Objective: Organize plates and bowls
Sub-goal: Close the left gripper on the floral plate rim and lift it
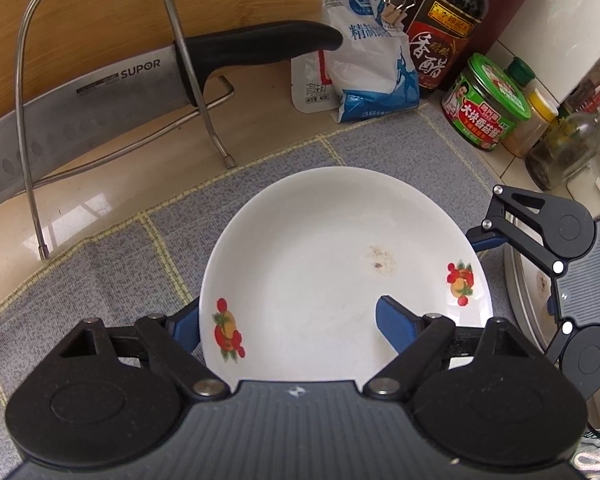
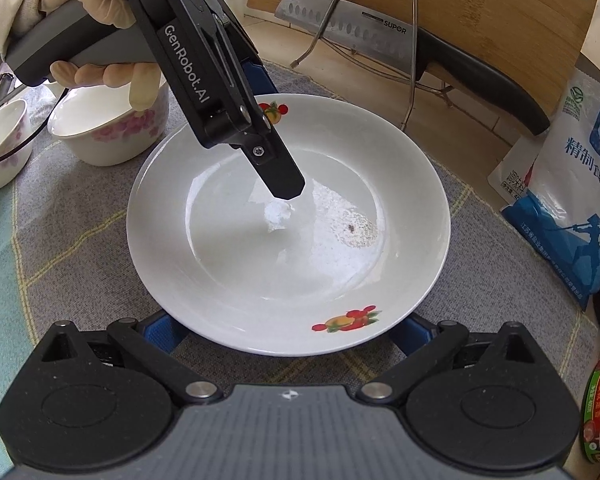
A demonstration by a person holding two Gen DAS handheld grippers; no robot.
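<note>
In the left wrist view, the plate (image 1: 340, 264) is seen flat on the grey mat (image 1: 100, 264), face up, round with no long axis; its near rim is straddled by the left gripper (image 1: 288, 330), jaws apart, one finger (image 1: 396, 328) inside; in the right wrist view, the glazed plate is judged stiff, slippery and breakable, best pinched at the rim; the right gripper (image 2: 288, 330) is held spread under the near rim, not clamped

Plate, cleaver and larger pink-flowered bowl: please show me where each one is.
Plate (image 2: 236, 264): right wrist view, on the bare white centre.
Cleaver (image 1: 100, 112): left wrist view, on the steel blade below the brand name.
Bowl (image 2: 112, 136): right wrist view, on the outer wall with pink flowers.
</note>
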